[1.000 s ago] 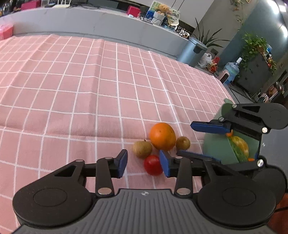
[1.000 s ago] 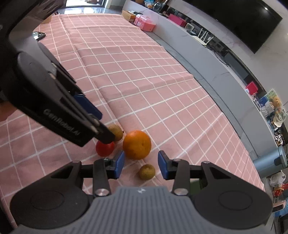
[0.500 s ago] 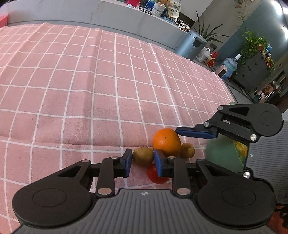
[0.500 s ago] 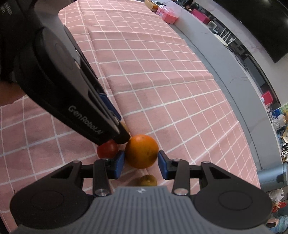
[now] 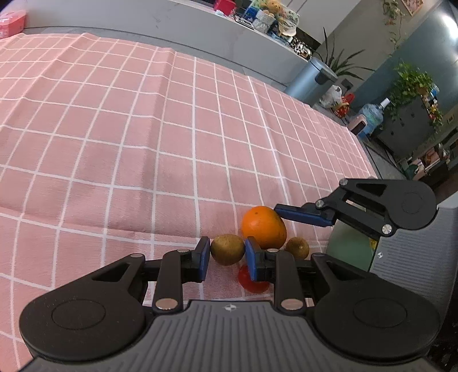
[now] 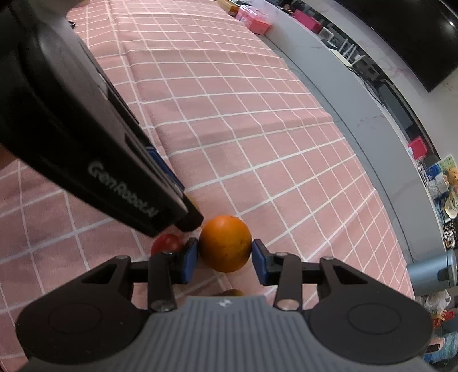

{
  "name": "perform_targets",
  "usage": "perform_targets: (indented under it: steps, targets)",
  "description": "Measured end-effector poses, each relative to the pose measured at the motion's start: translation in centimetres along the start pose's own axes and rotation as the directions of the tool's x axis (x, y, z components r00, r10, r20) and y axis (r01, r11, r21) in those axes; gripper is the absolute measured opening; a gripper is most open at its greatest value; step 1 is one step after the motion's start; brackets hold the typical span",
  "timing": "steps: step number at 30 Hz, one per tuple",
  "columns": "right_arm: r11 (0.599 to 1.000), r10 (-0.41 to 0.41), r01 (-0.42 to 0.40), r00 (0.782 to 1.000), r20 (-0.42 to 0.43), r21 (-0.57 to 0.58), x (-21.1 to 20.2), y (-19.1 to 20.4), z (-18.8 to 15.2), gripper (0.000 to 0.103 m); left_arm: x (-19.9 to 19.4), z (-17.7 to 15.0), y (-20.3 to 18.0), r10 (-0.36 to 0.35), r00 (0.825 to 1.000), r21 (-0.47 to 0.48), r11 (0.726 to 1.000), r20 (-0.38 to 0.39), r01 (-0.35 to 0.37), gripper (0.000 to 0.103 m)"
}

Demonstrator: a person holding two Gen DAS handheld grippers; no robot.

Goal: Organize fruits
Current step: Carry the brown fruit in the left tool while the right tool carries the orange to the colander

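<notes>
1. The left gripper (image 5: pixel 226 254) is clamped on a brown kiwi (image 5: pixel 227 249), its two blue pads pressed against the fruit's sides, on the pink checked tablecloth (image 5: pixel 143 128)
2. A red tomato (image 5: pixel 249 279) lies on the cloth just this side of the orange (image 5: pixel 263 227), partly hidden behind the left gripper's finger
3. A second, smaller kiwi (image 5: pixel 297 248) sits just beside the orange, on its right in the left wrist view
4. The right gripper (image 6: pixel 224 257) has its blue pads on either side of the orange; they sit right at the skin, and I cannot tell whether they press on it
5. A green bowl (image 5: pixel 349 249) stands just right of the orange, mostly hidden behind the right gripper's body, with something yellow showing inside
6. Beyond the orange the cloth runs on with white grid lines and a few shallow creases, bare up to its far edge
7. Past the cloth, far from the orange, a long grey counter (image 5: pixel 143 17) carries pink boxes and clutter
8. Farther right of the orange stand a grey bin (image 5: pixel 312 81), a water bottle (image 5: pixel 372 114) and potted plants (image 5: pixel 412 83) on a dark cabinet
</notes>
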State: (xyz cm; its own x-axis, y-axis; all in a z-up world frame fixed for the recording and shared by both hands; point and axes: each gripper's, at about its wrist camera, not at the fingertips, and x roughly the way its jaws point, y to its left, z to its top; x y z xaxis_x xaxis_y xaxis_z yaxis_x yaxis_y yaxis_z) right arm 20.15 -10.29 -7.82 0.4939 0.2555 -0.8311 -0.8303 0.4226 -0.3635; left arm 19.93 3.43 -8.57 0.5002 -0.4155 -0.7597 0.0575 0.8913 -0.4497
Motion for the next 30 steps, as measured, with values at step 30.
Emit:
perform_targets:
  steps: [30]
  targets:
    - [0.96,-0.134,0.094,0.981,0.137,0.264,-14.0,-1.6,-4.4,0.037,-7.4,-1.4,-8.6,-0.036,0.991,0.153,0.988,0.132,0.015,0.029]
